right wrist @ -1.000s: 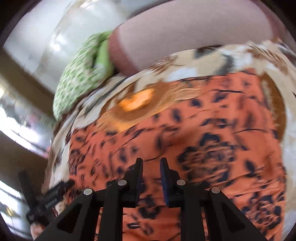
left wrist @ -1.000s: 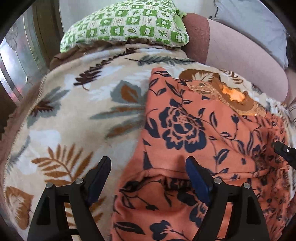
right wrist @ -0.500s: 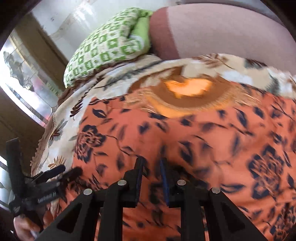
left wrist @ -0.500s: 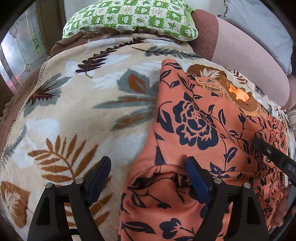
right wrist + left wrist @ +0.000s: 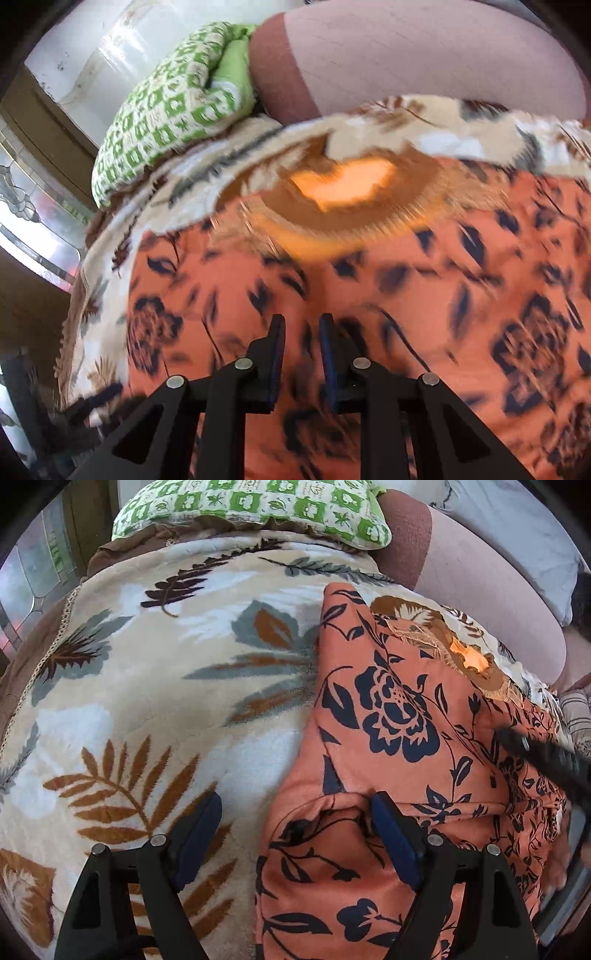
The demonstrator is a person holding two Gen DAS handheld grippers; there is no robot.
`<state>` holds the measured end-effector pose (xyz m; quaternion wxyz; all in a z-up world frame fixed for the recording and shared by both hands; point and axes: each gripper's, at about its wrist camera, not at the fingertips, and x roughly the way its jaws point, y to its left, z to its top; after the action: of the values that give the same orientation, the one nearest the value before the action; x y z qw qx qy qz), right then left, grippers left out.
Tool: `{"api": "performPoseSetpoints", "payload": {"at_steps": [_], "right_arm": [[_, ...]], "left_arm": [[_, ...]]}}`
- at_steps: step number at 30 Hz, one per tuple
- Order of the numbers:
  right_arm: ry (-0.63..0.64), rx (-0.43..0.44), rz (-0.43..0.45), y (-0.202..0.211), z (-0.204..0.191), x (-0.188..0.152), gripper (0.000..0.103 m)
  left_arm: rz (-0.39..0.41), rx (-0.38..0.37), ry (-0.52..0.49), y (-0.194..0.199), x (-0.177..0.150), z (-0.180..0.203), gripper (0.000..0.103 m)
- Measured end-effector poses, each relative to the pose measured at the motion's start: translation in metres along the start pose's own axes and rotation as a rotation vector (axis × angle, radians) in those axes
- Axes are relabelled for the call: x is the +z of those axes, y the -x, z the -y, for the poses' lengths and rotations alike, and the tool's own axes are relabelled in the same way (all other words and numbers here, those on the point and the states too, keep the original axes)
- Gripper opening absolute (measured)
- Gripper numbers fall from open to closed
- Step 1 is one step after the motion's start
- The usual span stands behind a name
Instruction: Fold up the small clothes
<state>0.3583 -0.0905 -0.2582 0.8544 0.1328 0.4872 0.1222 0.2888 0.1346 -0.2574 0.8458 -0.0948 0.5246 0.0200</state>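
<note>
Orange cloth point(image 5: 399, 716) with dark blue flowers, lying on the right part of a leafy blanket point(image 5: 147, 701), with a folded edge near the camera. Left claw point(image 5: 295, 803) wide open and holding nothing, just as wide as a moment ago: right finger on the cloth's fold, left finger over bare blanket. Right claw point(image 5: 302, 321) almost closed, only a thin gap, low over the cloth; cannot tell if any cloth is pinched. Reaching further in from the right than half a second ago, and more blurry. Green checked pillow point(image 5: 258, 506) and pink sofa back point(image 5: 498, 602) on the far side.
</note>
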Motion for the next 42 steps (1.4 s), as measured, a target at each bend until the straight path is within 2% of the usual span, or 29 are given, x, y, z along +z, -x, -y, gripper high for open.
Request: {"api": "performPoseSetpoints", "payload": {"at_steps": [4, 6, 9, 12, 14, 17, 18, 19, 20, 22, 24, 27, 29, 31, 33, 35, 37, 38, 39, 42], "right_arm": [[0.052, -0.066, 0.011, 0.035, 0.015, -0.037, 0.022], [0.047, -0.062, 0.017, 0.055, 0.028, -0.059, 0.022], [0.032, -0.094, -0.027, 0.071, 0.045, -0.084, 0.022], [0.028, -0.077, -0.135, 0.072, 0.054, -0.119, 0.022], [0.074, -0.091, -0.102, 0.084, 0.048, -0.138, 0.022], [0.103, -0.079, -0.11, 0.099, 0.04, -0.165, 0.024], [0.114, -0.073, -0.108, 0.105, 0.039, -0.173, 0.027], [0.126, -0.056, -0.121, 0.109, 0.038, -0.181, 0.038], [0.129, -0.029, -0.15, 0.113, 0.039, -0.19, 0.055], [0.131, 0.039, -0.173, 0.124, 0.039, -0.205, 0.065], [0.149, 0.041, -0.193, 0.134, 0.04, -0.214, 0.065], [0.131, 0.073, -0.2, 0.155, 0.05, -0.222, 0.065], [0.082, 0.097, -0.163, 0.177, 0.066, -0.221, 0.065], [0.033, 0.086, -0.101, 0.207, 0.088, -0.217, 0.065], [-0.003, 0.077, -0.055, 0.228, 0.107, -0.211, 0.065], [-0.048, 0.065, -0.019, 0.249, 0.13, -0.204, 0.065], [-0.101, 0.036, 0.008, 0.267, 0.157, -0.202, 0.065], [-0.127, 0.019, 0.015, 0.275, 0.17, -0.201, 0.065], [-0.153, 0.008, 0.015, 0.281, 0.184, -0.202, 0.065], [-0.26, 0.015, 0.005, 0.285, 0.223, -0.22, 0.065]], "left_arm": [[0.013, 0.031, -0.028, 0.004, -0.003, 0.002, 0.083], [0.011, 0.045, -0.034, 0.006, -0.007, 0.001, 0.083], [0.017, 0.052, -0.036, 0.013, -0.016, -0.005, 0.083], [0.026, 0.049, -0.051, 0.026, -0.036, -0.013, 0.083], [0.014, 0.047, -0.056, 0.032, -0.05, -0.018, 0.083], [0.019, 0.037, -0.052, 0.048, -0.073, -0.028, 0.083], [0.021, 0.039, -0.048, 0.054, -0.082, -0.032, 0.083], [0.018, 0.037, -0.041, 0.06, -0.095, -0.036, 0.083], [0.009, 0.029, -0.033, 0.065, -0.107, -0.039, 0.083], [-0.022, 0.005, -0.015, 0.073, -0.132, -0.046, 0.083], [-0.041, -0.02, -0.021, 0.08, -0.151, -0.049, 0.083], [-0.046, -0.003, -0.037, 0.097, -0.177, -0.051, 0.083], [-0.054, -0.017, -0.044, 0.103, -0.19, -0.05, 0.083], [-0.071, -0.038, -0.043, 0.104, -0.202, -0.051, 0.082], [-0.1, -0.029, -0.039, 0.098, -0.211, -0.051, 0.069], [-0.08, -0.013, -0.045, 0.099, -0.213, -0.05, 0.063], [-0.076, -0.039, -0.035, 0.101, -0.213, -0.049, 0.049], [-0.078, -0.057, -0.028, 0.102, -0.212, -0.048, 0.039], [-0.083, -0.082, -0.02, 0.103, -0.211, -0.045, 0.035], [-0.093, -0.08, -0.042, 0.101, -0.211, -0.036, 0.039]]}}
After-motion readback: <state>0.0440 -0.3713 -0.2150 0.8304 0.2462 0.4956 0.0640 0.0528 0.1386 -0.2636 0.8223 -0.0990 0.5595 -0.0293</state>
